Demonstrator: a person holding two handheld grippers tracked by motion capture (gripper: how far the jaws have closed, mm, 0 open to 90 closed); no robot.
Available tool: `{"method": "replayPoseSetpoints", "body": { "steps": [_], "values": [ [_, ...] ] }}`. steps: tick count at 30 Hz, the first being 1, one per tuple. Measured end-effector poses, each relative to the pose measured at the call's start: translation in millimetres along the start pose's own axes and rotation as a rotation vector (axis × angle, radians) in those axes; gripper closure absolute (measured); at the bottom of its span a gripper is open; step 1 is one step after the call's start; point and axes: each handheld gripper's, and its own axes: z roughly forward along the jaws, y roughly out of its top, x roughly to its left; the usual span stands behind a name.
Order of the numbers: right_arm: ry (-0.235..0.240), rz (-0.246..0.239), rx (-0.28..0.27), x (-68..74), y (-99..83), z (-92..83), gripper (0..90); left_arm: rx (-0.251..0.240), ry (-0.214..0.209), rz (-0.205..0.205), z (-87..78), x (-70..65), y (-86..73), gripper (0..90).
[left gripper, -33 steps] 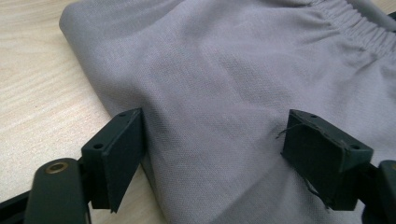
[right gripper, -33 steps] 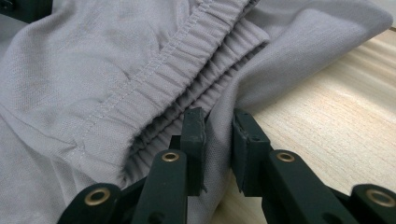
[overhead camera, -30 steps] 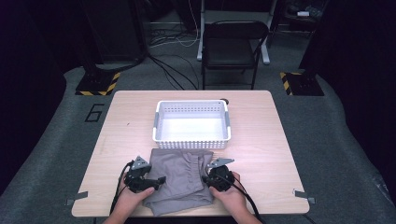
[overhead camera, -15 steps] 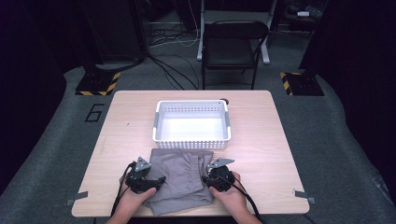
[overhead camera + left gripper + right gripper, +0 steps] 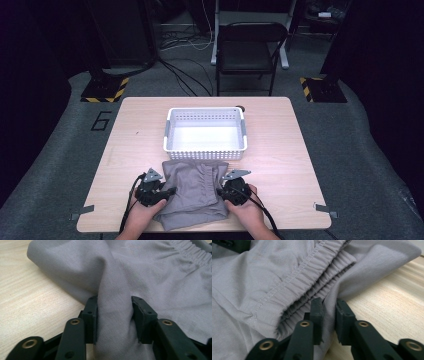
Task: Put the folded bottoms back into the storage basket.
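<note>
A grey garment (image 5: 194, 192) with an elastic, gathered waistband lies folded and rumpled at the near edge of the wooden table (image 5: 295, 150), at six o'clock from the white slotted basket (image 5: 205, 134). At the garment's nine o'clock edge the left gripper (image 5: 169, 192) has just been closing, and its jaws now pinch a raised fold of the fine-knit cloth between them. At the three o'clock edge the right gripper (image 5: 221, 192) is clamped on a thin fold just beside the waistband seam. On the floor at ten o'clock from the table a painted "6" (image 5: 101, 120) can be read.
</note>
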Motion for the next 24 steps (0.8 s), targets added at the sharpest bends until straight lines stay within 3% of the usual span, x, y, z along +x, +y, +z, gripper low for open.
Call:
{"method": "replayPoseSetpoints", "body": {
  "steps": [5,9,17,24],
  "values": [
    [-0.001,0.005,0.017,0.9,0.6,-2.0,83.3,0.013,0.022,-0.033,-0.6,-4.1,1.7,65.1],
    [-0.01,-0.008,0.022,3.8,0.6,-3.4,83.8,0.017,0.034,-0.017,-3.9,-8.3,3.2,67.4],
    [0.019,0.014,-0.026,7.5,4.1,-14.8,83.9,-0.008,0.014,-0.016,-13.8,-11.8,6.9,70.0],
    [0.044,0.026,-0.048,10.1,7.4,-24.4,84.0,-0.032,-0.012,-0.041,-22.5,-13.3,12.2,70.3]
  ]
}}
